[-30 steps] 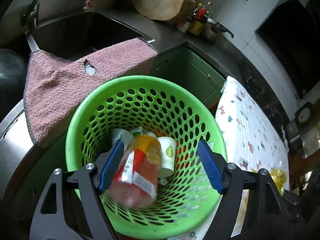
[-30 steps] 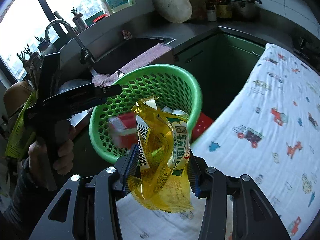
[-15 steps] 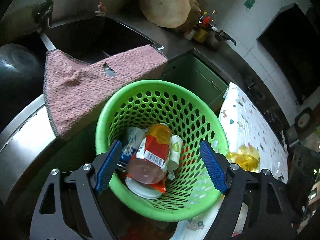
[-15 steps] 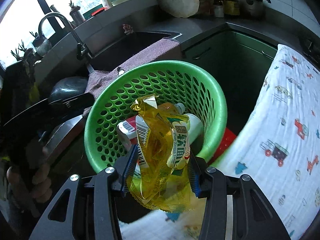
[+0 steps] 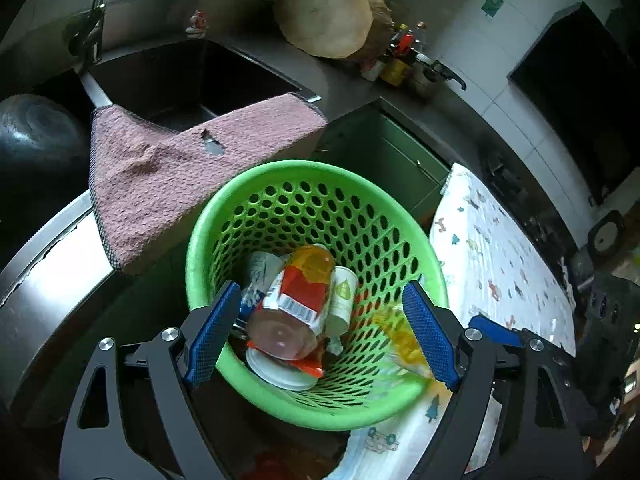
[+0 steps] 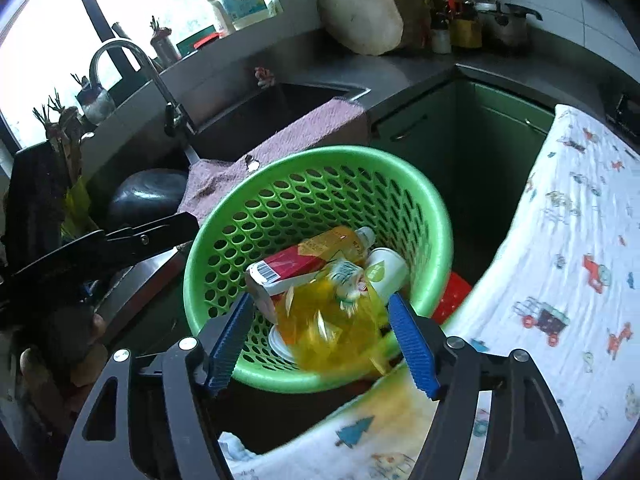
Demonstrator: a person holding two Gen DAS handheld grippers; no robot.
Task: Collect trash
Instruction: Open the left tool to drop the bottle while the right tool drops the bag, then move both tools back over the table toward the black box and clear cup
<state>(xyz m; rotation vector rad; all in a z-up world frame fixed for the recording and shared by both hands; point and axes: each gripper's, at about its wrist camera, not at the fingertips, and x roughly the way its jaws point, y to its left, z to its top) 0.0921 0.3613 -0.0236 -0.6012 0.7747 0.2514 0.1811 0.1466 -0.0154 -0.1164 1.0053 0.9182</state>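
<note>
Steel kitchen counter [image 6: 420, 76] wraps round a dark sink [image 6: 276, 116] with a curved tap [image 6: 132, 64]. A pink towel [image 5: 180, 176] with a small hole hangs over the sink's front edge. A round wooden block [image 5: 326, 12] leans at the back, beside bottles and a pot. A white cloth printed with small cartoon vehicles [image 6: 568, 264] covers the surface to the right.

Below the counter edge stands a green perforated basket [image 5: 320, 216]. Inside it lies a plastic bottle [image 5: 298, 300] of orange drink. Its red and white label shows a barcode; the label's writing is too small to read. Beside the bottle sits a white paper cup [image 5: 342, 296] bearing a green drop-shaped mark, and a white lid or dish lies at the bottom.

The left gripper [image 5: 320, 332] hangs above the basket's near rim. Its blue pads are spread, have just been widening, and hold nothing.

The right gripper [image 6: 324, 344] is likewise above the near rim. Its jaws have just sprung apart and no longer grip anything. The yellow wrapper [image 6: 332, 316] is loose between them, smeared by motion blur, over the basket's inside near the front wall. It seems to be dropping into the basket, though the blur makes that uncertain. A white and green printed panel shows on it, but the characters cannot be made out. In the left wrist view the same wrapper appears as a yellow streak against the basket's right inner wall.
</note>
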